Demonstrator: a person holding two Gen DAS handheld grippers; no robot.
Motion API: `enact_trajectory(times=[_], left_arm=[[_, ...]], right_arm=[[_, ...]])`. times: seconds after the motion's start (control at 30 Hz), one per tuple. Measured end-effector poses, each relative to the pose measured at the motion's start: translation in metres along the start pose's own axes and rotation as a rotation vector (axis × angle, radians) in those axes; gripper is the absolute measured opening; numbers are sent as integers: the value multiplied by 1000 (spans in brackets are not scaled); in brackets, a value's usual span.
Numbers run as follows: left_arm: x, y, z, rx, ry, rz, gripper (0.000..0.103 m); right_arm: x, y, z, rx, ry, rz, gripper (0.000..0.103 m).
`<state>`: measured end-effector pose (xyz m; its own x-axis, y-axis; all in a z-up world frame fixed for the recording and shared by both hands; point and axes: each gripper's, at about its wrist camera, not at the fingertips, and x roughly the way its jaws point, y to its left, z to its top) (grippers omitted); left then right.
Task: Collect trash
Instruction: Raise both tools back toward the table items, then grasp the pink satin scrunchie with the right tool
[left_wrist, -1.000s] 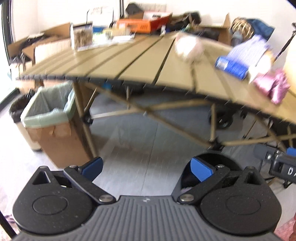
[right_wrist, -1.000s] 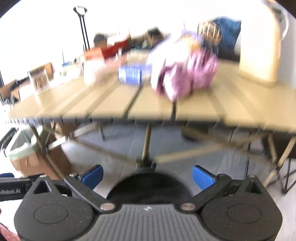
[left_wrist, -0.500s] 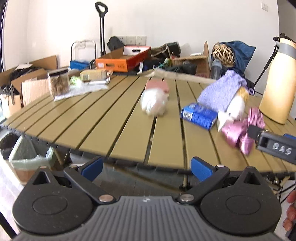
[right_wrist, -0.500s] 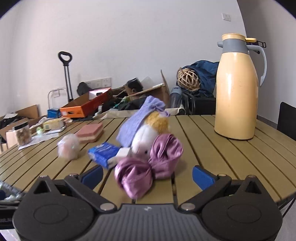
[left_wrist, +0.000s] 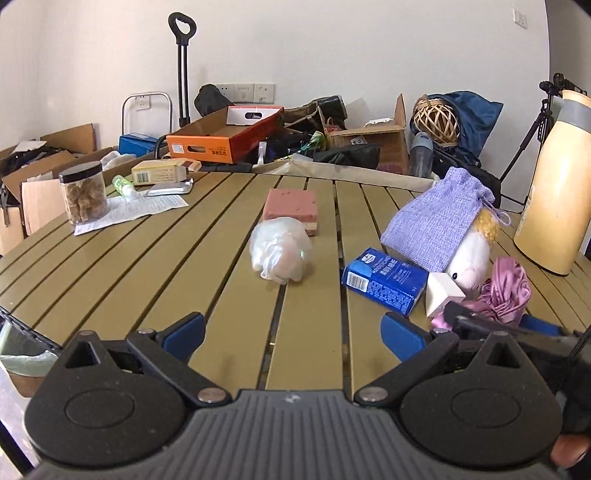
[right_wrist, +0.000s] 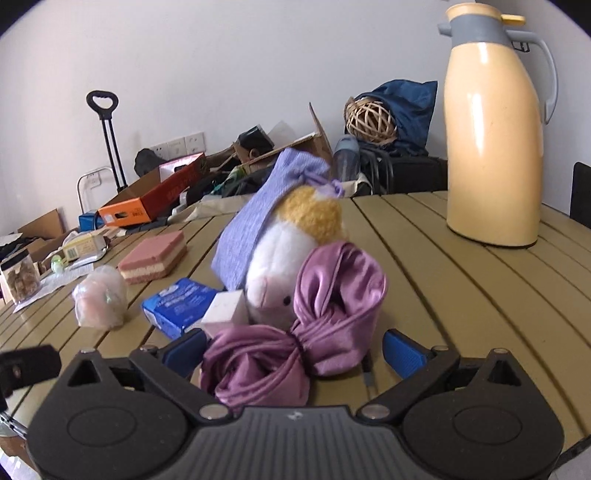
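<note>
Early approach, nothing collected yet. The left tool (left_wrist: 291, 330) hovers over the slatted surface (left_wrist: 155, 266), fingers wide apart and empty, aimed at a crumpled plastic bag (left_wrist: 280, 254) lying ahead. The right tool (right_wrist: 293, 345), also spread and gripping nothing, flanks a purple satin cloth (right_wrist: 295, 339). Next likely means advancing and closing on the bag.

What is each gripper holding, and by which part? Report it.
Nothing. The left gripper and right gripper are both open; the purple satin cloth lies ungripped between the right's fingers.

No legible txt on anything.
</note>
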<state>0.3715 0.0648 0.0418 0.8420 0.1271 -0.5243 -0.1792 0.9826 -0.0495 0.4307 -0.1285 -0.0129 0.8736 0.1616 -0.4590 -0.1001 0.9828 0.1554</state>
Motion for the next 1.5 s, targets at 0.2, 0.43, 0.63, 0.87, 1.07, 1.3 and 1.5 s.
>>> enact_trajectory(times=[0.2,0.43,0.63,0.87,1.07,1.3,1.5], left_arm=[[7,-3,-1,-3,10,-15,103],[12,-3,1,-24,25,-23,103],[14,-13,3,-30,23,-41,103],[21,-33,4,-20,27,-61,103],[27,-52,4,-9,15,-83,103],[35,-88,-4,71,-36,-93,103],[44,-121,-11,171,-93,-62,96]], right_arm=[[6,3,-5,-5,-9,22,74],[-3,-1,-5,-7,-46,40,55],[-13,-8,-5,0,-67,59,45],[-27,-25,-2,43,-97,73,42],[-43,-45,1,92,-144,73,42],[-57,-68,1,100,-178,32,42],[-62,-92,-1,124,-175,-8,42]])
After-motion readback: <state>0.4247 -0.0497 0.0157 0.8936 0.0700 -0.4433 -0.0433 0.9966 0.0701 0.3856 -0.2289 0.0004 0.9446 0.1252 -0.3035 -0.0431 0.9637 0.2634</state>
